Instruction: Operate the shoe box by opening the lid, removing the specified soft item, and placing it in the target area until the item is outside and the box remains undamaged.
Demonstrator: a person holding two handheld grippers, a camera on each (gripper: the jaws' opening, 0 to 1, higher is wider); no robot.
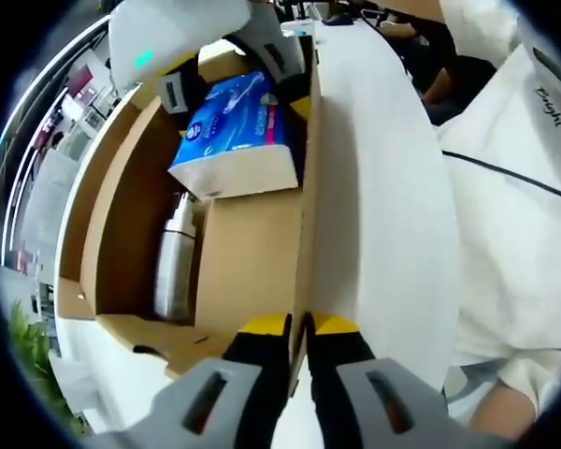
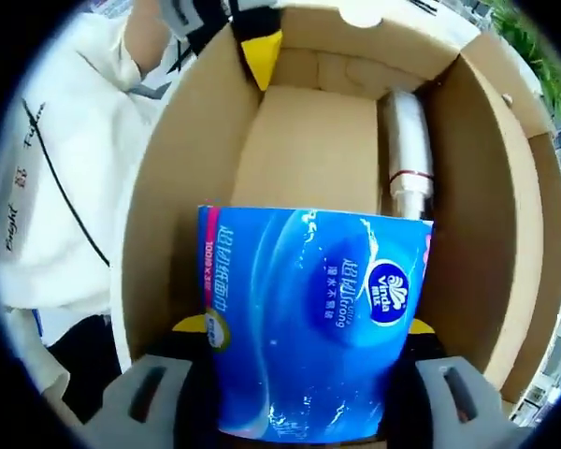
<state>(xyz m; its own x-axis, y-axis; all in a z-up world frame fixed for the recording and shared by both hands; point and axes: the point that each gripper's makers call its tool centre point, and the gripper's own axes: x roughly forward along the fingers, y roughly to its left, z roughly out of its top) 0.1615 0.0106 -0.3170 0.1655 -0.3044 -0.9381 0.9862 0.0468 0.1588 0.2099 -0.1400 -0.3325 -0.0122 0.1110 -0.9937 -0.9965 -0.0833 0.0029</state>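
Left gripper view: left gripper has its yellow-tipped jaws pressed together on the edge of the box lid, pinning it back.
Reason for hold: my guess is the lid would drop shut otherwise; this keeps the shoe box open for the other hand.
Right gripper view: right gripper straddles the blue tissue pack, jaws clamped on its two sides.
Tissue pack position: not out yet, sitting within the cardboard walls near one end of the box.
Other contents: metal bottle lies along the side wall, just beside the pack.
Grip choice: side-on squeeze suits a soft pack; it should lift straight up without scraping the walls.
Risk: catching the bottle or dragging a wall on the way out.
Person: white sleeve beside the box.
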